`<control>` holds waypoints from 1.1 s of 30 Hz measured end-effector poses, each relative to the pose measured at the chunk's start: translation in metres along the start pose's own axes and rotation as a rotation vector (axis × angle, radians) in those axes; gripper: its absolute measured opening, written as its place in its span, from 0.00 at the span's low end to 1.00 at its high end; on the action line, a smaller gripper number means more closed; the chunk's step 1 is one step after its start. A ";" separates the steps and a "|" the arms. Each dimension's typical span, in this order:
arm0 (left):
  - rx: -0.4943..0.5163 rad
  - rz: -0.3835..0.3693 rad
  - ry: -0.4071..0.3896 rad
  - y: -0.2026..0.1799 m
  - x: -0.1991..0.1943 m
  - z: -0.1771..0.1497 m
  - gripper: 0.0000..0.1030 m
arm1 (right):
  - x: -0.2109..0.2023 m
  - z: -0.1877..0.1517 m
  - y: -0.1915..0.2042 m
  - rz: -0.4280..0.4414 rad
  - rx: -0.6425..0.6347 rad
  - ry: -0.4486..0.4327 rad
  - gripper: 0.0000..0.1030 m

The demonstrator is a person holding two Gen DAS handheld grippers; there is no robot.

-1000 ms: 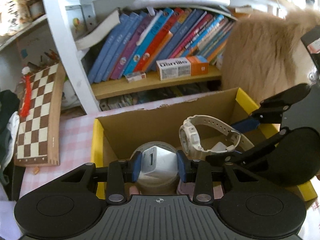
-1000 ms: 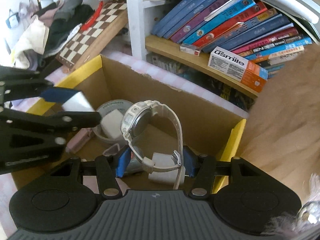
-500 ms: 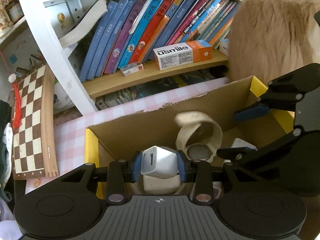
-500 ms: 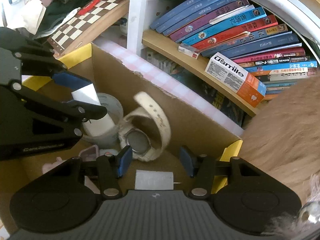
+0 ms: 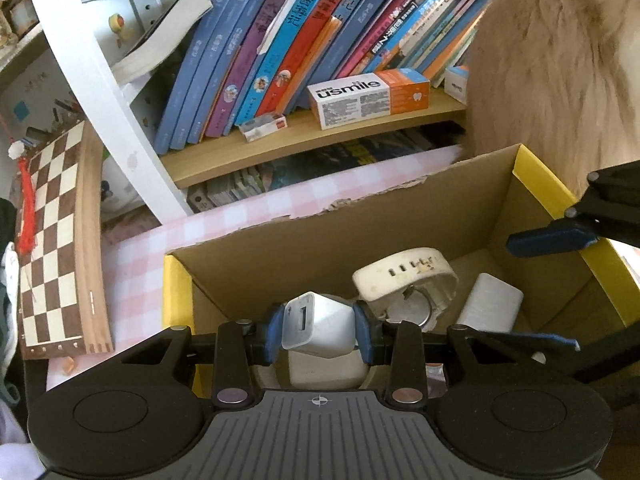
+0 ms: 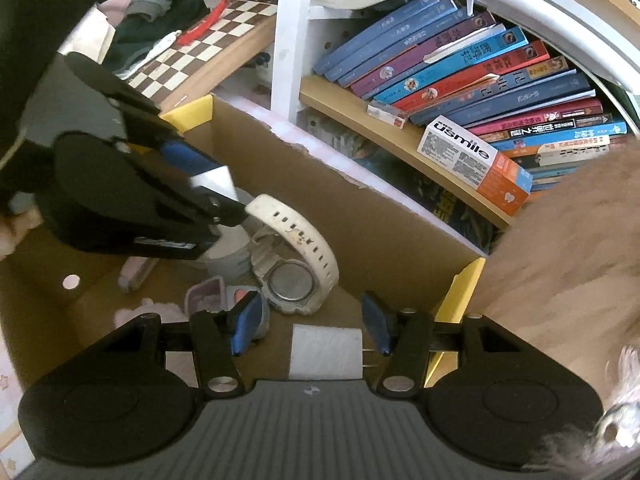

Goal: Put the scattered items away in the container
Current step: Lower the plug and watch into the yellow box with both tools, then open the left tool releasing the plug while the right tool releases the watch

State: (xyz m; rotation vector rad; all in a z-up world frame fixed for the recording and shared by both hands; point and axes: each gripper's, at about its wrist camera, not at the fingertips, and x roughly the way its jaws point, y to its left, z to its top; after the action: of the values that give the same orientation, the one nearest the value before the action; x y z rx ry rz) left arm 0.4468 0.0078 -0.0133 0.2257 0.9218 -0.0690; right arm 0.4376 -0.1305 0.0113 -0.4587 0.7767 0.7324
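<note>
Progress looks late: we hold 1 white charger (image 5: 318, 326) clamped in our left gripper (image 5: 318, 330) above the cardboard box (image 5: 340, 236); the watch (image 6: 294, 256) lies inside, our right gripper (image 6: 308, 330) spread empty.

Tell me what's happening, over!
Left tongs shut on white charger above box. Right tongs open. Watch lies in box. Nothing in the way.

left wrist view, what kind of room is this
Probably a home study or child's bedroom: a wooden shelf of leaning paperback books, a folded wooden chessboard propped beside it, and a pink checked tablecloth under the yellow-edged cardboard box being filled.
</note>
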 end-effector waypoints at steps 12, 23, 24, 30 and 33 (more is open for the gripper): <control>-0.006 0.011 -0.102 0.003 -0.037 -0.004 0.69 | -0.027 -0.007 0.006 0.011 0.058 -0.066 0.55; -0.045 0.044 -0.262 0.007 -0.109 -0.025 0.80 | -0.075 -0.014 0.027 -0.007 0.065 -0.162 0.58; -0.052 0.044 -0.275 0.008 -0.116 -0.029 0.80 | -0.080 -0.014 0.030 -0.009 0.066 -0.171 0.58; -0.103 0.033 -0.342 0.005 -0.158 -0.058 0.84 | -0.111 -0.022 0.049 -0.017 0.076 -0.218 0.58; -0.127 0.023 -0.362 0.005 -0.175 -0.076 0.85 | -0.126 -0.029 0.060 -0.025 0.088 -0.239 0.58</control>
State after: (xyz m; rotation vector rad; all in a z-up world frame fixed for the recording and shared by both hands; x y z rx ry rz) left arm 0.2826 0.0228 0.0826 0.1004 0.5610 -0.0286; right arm 0.3177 -0.1608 0.0831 -0.2947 0.5751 0.7116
